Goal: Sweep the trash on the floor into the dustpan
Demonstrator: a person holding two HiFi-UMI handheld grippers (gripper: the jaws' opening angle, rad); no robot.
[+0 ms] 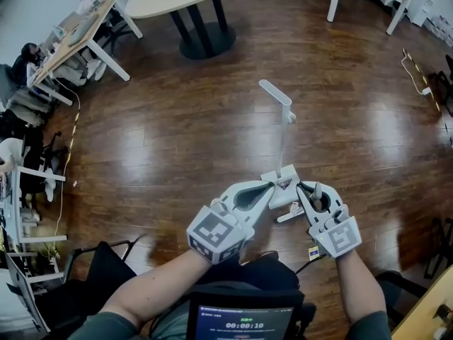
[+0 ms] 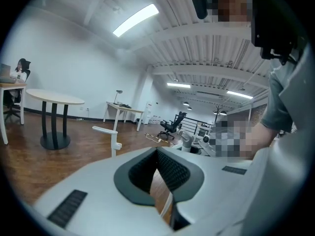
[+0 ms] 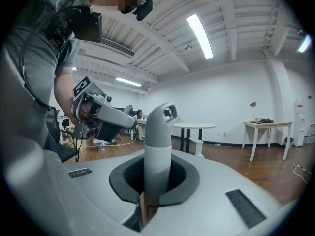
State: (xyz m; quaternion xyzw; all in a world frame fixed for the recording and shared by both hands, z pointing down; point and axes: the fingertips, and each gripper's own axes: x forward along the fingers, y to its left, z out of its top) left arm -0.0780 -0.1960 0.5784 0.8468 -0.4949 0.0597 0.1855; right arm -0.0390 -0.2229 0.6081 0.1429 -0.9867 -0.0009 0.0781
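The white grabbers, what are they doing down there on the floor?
A person has a gripper in each hand above the wooden floor. The right gripper is clamped on a grey handle, probably the broom's. The left gripper holds nothing, its jaws together, with its tip beside the white dustpan, which stands with its long handle up. No trash shows, so sweeping doesn't seem started.
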